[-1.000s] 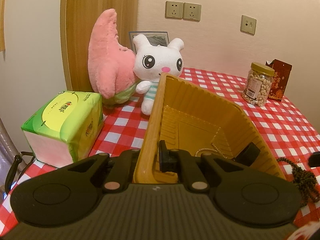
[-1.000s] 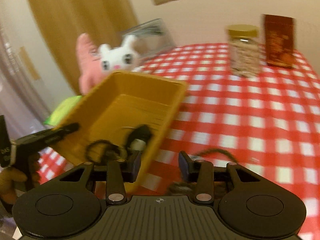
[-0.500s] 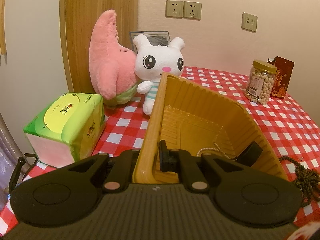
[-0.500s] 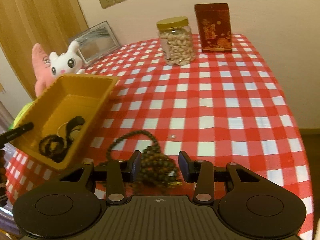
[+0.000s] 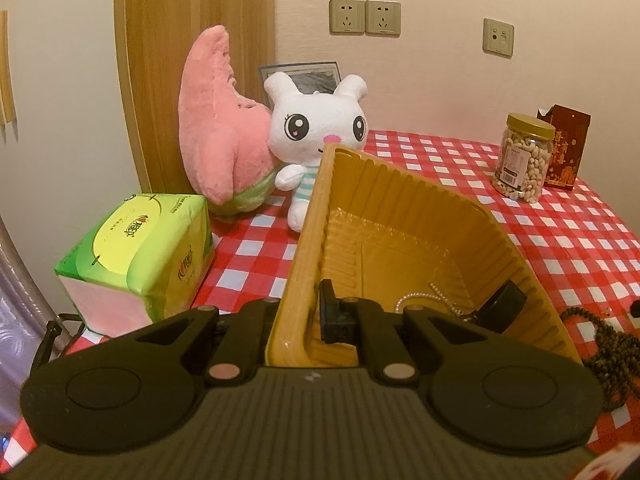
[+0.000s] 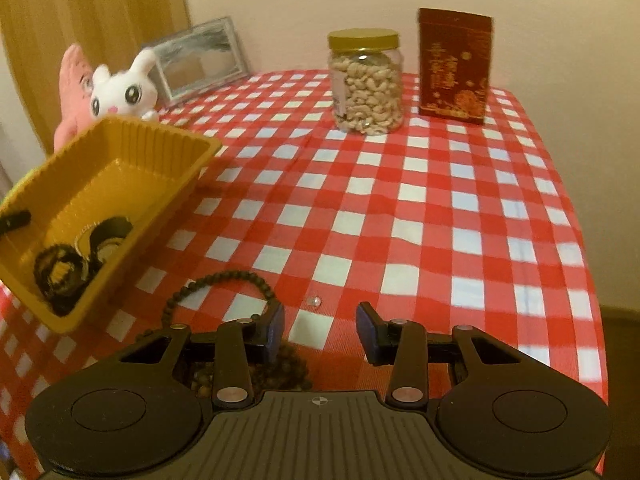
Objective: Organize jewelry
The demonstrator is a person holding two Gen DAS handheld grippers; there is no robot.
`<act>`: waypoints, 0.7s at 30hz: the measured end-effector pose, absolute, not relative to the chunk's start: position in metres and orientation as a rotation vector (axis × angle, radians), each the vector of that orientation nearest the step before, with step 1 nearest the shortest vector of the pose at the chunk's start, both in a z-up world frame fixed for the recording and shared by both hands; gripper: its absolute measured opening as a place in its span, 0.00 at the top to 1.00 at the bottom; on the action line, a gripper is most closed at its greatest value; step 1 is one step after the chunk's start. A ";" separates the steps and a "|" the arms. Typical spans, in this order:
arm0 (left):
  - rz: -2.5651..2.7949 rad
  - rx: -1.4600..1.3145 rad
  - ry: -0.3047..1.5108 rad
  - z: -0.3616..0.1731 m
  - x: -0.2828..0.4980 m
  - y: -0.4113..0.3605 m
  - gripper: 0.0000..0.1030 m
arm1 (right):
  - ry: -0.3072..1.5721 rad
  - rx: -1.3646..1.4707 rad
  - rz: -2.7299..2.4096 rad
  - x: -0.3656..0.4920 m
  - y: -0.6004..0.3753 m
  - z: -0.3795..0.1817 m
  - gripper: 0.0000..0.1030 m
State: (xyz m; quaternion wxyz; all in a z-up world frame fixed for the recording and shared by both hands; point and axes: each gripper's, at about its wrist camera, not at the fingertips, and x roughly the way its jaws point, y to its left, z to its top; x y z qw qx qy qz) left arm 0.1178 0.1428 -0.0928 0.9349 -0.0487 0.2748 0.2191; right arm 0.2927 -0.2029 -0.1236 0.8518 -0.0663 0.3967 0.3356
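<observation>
My left gripper (image 5: 304, 316) is shut on the near wall of the yellow tray (image 5: 400, 208) and holds it tilted above the checked cloth. Inside lie a thin pearl chain (image 5: 436, 296) and a black piece (image 5: 502, 308). In the right wrist view the tray (image 6: 132, 136) holds dark bracelets (image 6: 64, 272). A brown bead necklace (image 6: 224, 280) lies on the cloth beside the tray, and its heap runs under my right gripper (image 6: 320, 332). The right jaws are closing but still stand apart; the heap lies below the left finger (image 6: 274, 332), and the pads touch nothing. A tiny clear bead (image 6: 314, 301) lies just ahead.
A cashew jar (image 6: 366, 84) and a red box (image 6: 454, 64) stand at the back. A pink plush (image 5: 216, 136), a white bunny (image 5: 316, 128) and a picture frame (image 6: 200, 60) sit at the back left. A green tissue pack (image 5: 136, 252) is left of the tray. The table's edge drops off on the right (image 6: 588, 264).
My right gripper swung from over the tray to the right and sank over the brown bead heap. Its jaws narrowed a little. The left gripper and tray barely moved.
</observation>
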 end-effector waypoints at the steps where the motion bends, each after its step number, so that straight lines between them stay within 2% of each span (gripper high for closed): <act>1: 0.450 -0.100 0.562 -0.092 0.118 0.142 0.93 | 0.834 -0.152 0.716 0.295 -0.200 -0.126 0.68; 21: 0.493 -0.085 0.570 -0.085 0.125 0.132 0.92 | 0.818 -0.297 0.799 0.310 -0.172 -0.157 0.91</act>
